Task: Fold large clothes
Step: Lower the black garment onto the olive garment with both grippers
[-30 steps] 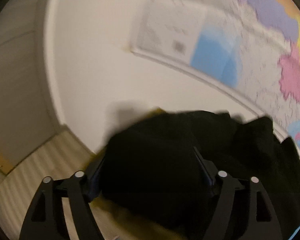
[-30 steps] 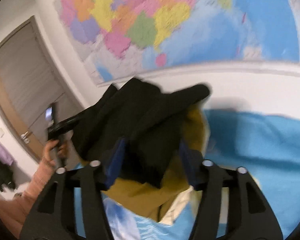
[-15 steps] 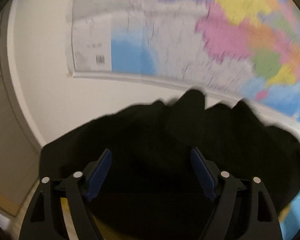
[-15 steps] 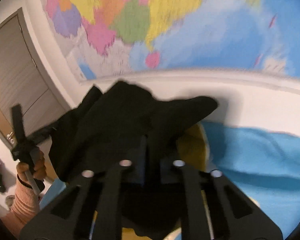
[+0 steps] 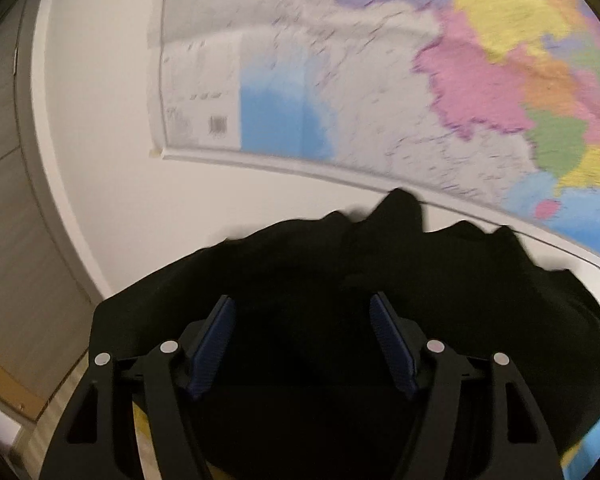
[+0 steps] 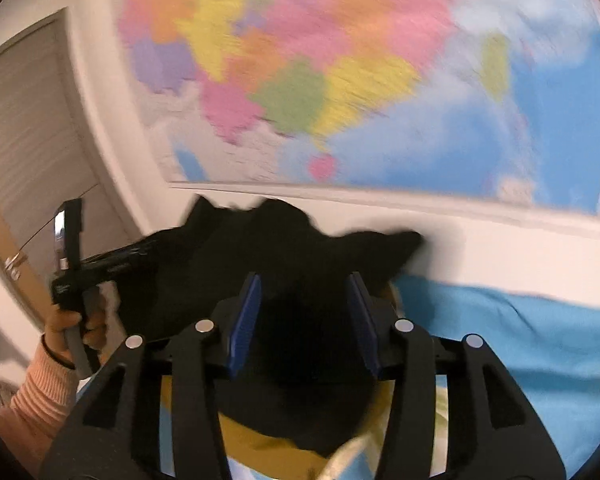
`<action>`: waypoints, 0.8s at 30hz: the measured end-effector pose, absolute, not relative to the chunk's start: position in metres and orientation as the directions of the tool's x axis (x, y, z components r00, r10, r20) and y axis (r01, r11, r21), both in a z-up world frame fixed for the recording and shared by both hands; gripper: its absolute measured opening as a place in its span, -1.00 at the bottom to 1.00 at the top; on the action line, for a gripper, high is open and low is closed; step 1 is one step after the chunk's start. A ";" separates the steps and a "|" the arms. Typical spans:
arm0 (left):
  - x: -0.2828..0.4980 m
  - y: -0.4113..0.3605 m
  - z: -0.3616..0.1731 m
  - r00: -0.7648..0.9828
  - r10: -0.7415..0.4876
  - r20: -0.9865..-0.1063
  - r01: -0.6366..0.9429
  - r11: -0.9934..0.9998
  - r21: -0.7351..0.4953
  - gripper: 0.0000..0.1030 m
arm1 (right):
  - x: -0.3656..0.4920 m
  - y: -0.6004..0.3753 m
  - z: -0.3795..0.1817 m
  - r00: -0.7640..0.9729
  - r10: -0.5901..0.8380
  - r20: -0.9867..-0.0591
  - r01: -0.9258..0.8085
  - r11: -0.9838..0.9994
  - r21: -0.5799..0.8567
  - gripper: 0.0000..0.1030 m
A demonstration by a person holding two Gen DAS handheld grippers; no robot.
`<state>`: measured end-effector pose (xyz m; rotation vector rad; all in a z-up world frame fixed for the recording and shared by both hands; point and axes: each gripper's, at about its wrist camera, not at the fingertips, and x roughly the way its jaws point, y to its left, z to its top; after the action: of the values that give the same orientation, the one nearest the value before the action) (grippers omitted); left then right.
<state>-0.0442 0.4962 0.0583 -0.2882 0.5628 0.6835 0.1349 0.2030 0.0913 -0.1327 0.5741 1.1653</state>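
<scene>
Filling the lower half of both wrist views, a black garment (image 5: 380,300) is bunched up in a dark heap in front of the cameras, its ragged upper edge rising against the white wall (image 5: 112,184). In the left wrist view the left tongs (image 5: 304,332) stand wide, the blue-padded fingers (image 5: 214,344) well apart with black cloth lying between and behind them; whether the pads press on the fabric cannot be told. In the right wrist view the right tongs (image 6: 306,312) are also parted, somewhat narrower, and the same black garment (image 6: 284,248) sits in the gap and spills down below it; here too no grip on the cloth can be made out. Under the black heap in that view a strip of mustard-yellow cloth (image 6: 260,444) shows at the bottom centre, and a light blue sheet (image 6: 520,344) spreads across the lower right. At the left edge of the right wrist view a hand (image 6: 66,326) in a striped pink sleeve (image 6: 36,392) grips the handle of the other tool, which reaches to the garment's left end. A large coloured wall map (image 6: 340,80) covers the upper part of both views, blurred, and a grey door (image 6: 24,128) stands at the upper left.
</scene>
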 end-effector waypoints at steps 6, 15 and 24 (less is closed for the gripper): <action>-0.037 0.468 0.058 0.665 0.516 -0.540 -0.626 0.780 -0.027 0.42 | 0.127 0.242 0.080 0.217 0.824 -0.524 -0.915 0.359 0.185 -0.02; -0.028 0.470 0.047 0.647 0.514 -0.563 -0.630 0.777 -0.014 0.42 | 0.174 0.263 0.040 0.152 0.785 -0.601 -0.853 0.411 0.321 0.12; -0.023 0.491 0.025 0.584 0.503 -0.637 -0.673 0.739 -0.034 0.45 | 0.144 0.230 0.067 0.215 0.824 -0.524 -0.896 0.380 0.230 0.15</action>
<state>-0.0229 0.4908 0.0254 -0.2853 0.6461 0.6967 0.1441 0.2295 0.0667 -0.1322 0.6357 1.1967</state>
